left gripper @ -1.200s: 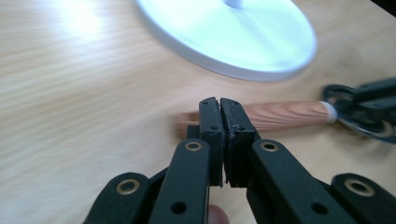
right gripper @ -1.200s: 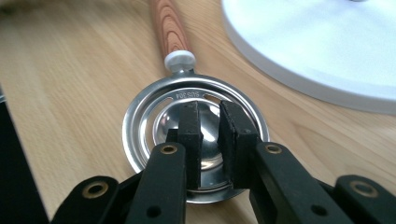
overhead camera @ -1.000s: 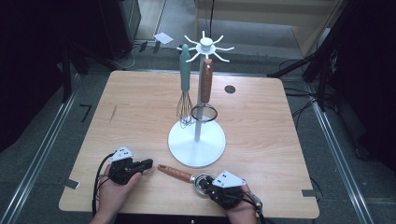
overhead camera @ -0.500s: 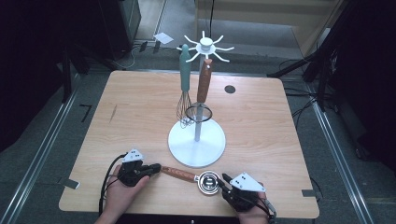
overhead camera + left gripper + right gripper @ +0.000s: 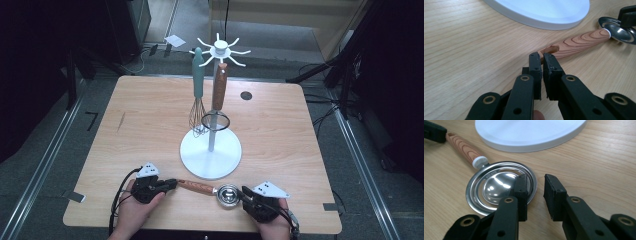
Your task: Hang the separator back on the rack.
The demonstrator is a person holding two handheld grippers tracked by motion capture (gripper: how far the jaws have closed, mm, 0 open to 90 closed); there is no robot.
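A spoon with a wooden handle (image 5: pixel 197 187) and a round metal bowl (image 5: pixel 228 194) lies flat near the table's front edge. My left gripper (image 5: pixel 172 183) is shut, nothing between its jaws, with its tips (image 5: pixel 542 58) right at the end of the handle (image 5: pixel 579 42). My right gripper (image 5: pixel 245 192) sits at the bowl's other side. Its jaws (image 5: pixel 536 182) have just been closing, with a gap left between them. One jaw hangs over the bowl (image 5: pixel 496 187) and the other over bare wood, so the rim lies between them, unpressed.
A white stand with a round base (image 5: pixel 210 153) rises just behind the spoon. From its hooks hang a green-handled whisk (image 5: pixel 198 107) and a wooden-handled tool (image 5: pixel 218 87) ending in a wire ring. The table's front edge is close under both hands.
Both hands have shifted to the right. The left gripper has come up to the handle's end, and the spoon lies a little further right than before.
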